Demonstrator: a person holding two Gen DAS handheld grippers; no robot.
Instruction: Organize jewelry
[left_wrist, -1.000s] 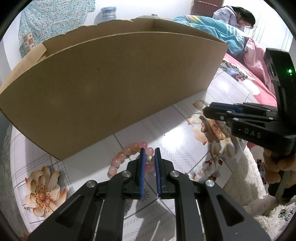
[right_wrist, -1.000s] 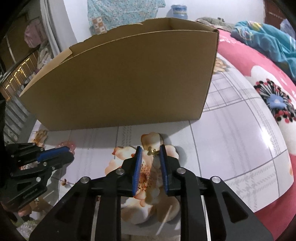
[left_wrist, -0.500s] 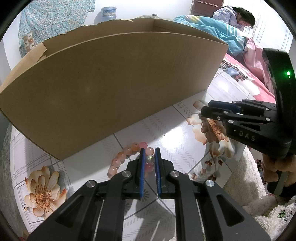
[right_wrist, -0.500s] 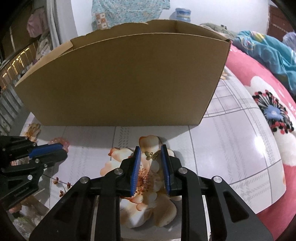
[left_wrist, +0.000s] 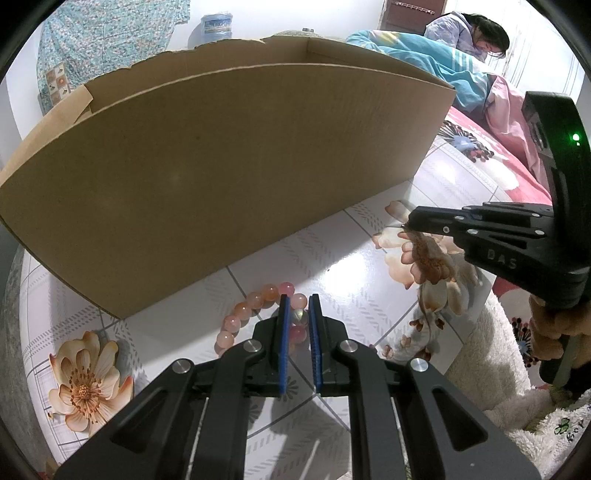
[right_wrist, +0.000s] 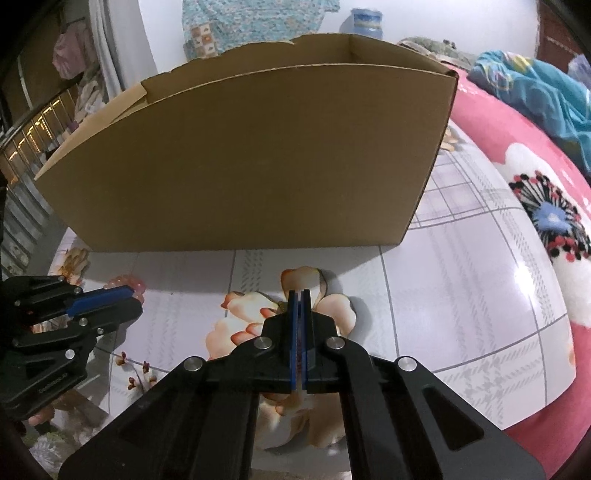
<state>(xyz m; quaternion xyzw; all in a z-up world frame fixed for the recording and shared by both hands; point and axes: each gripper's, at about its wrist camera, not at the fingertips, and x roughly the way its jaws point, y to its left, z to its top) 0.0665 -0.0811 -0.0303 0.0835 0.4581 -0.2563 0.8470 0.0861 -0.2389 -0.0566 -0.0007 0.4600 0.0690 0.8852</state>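
At the bottom centre of the left wrist view, the left tool (left_wrist: 296, 321) is narrowed onto the pink bead bracelet (left_wrist: 255, 306), which lies on the flower-patterned bench (left_wrist: 177, 328). In the right wrist view the right tool (right_wrist: 300, 295) has just closed to a slit; whether it holds anything cannot be told. Behind both, filling mid-frame, stands the open cardboard box (right_wrist: 258, 158).

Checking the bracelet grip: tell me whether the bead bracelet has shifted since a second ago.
No. The bead bracelet lies in the same spot below the cardboard box, left gripper shut on it.
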